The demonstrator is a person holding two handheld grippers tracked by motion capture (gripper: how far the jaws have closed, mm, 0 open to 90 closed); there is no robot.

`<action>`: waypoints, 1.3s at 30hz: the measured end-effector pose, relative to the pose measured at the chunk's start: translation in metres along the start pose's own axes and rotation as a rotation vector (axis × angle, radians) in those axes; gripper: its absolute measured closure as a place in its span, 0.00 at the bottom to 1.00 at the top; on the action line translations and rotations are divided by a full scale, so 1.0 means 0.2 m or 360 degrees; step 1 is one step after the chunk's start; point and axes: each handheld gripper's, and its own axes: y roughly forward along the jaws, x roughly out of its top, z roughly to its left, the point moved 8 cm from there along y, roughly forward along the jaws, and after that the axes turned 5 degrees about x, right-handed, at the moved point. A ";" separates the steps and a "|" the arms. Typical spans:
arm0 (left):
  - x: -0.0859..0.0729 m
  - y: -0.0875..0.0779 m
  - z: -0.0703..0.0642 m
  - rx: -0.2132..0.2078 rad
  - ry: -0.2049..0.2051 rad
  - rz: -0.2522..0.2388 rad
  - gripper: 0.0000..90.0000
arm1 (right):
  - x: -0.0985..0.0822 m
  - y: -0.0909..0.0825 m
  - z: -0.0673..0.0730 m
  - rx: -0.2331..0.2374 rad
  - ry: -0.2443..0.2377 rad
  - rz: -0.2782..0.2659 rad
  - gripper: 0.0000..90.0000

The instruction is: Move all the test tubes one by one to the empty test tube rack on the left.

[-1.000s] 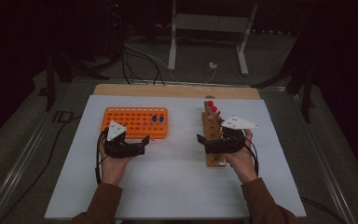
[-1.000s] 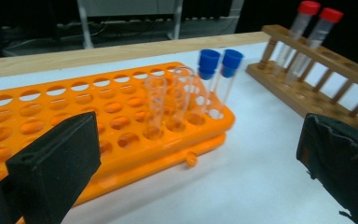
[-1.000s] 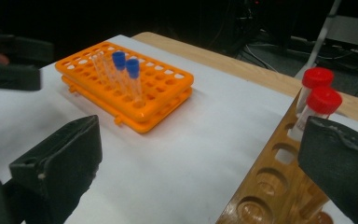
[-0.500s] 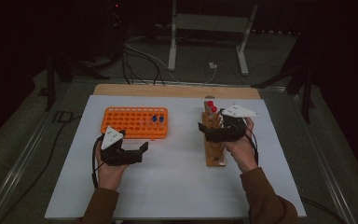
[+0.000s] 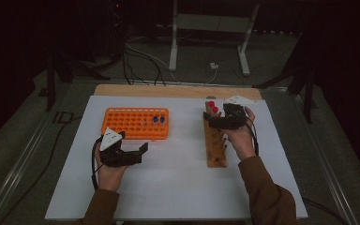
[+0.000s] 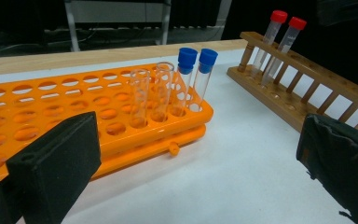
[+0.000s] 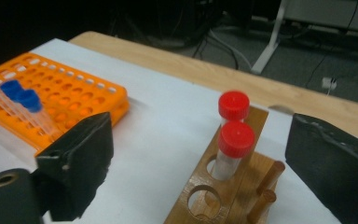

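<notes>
Right gripper [image 5: 214, 117] sits at the far end of the wooden rack [image 5: 214, 140], at about 1 o'clock from table centre. Jaws wide but just been closing in; the two red-capped tubes [image 7: 233, 135] stand between them in the right gripper view, pads not touching either one, nothing held.

Red-capped tubes: upright, caps up, long axis vertical with a slight lean in the left gripper view. They fill the two end holes at the far end of the rack, one just behind the other. Next holes toward the person are open.

Wooden rack: long axis runs 12 to 6 o'clock in the high view, lying on the white sheet [image 5: 178, 187].

Left gripper [image 5: 143, 152] at about 8 o'clock, jaws spread wide, nothing between them, pointing toward 3 o'clock, just in front of the orange rack [image 5: 122, 123].

Orange rack at about 10 o'clock, long axis 9 to 3. Two blue-capped tubes [image 6: 195, 74] stand upright at its right end, two uncapped clear tubes [image 6: 150, 93] just beside them.

No readable writing or labels on tubes, racks or grippers.
</notes>
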 end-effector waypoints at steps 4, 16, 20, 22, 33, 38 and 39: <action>-0.01 0.01 -0.01 0.0004 0.0010 0.0013 0.00 | -0.03 0.05 -0.05 -0.0026 0.0066 0.0036 0.21; -0.02 0.01 0.00 -0.0003 -0.0004 0.0017 0.00 | -0.10 0.15 -0.09 -0.0101 0.0092 0.0097 0.67; -0.02 0.01 0.00 -0.0005 -0.0005 0.0015 0.00 | -0.11 0.17 -0.07 -0.0111 0.0045 0.0101 0.75; -0.02 0.01 0.00 -0.0006 -0.0004 0.0015 0.00 | -0.11 0.18 -0.07 -0.0123 0.0029 0.0115 0.78; -0.03 0.01 -0.01 -0.0005 0.0000 0.0029 0.00 | -0.09 0.14 -0.08 -0.0168 -0.0014 0.0076 0.83; -0.03 0.02 -0.02 -0.0015 0.0005 0.0033 0.00 | -0.04 0.09 -0.07 -0.0164 -0.0033 0.0012 0.83; -0.03 0.02 -0.02 -0.0015 0.0006 0.0034 0.00 | -0.03 0.07 -0.06 -0.0163 -0.0038 -0.0002 0.83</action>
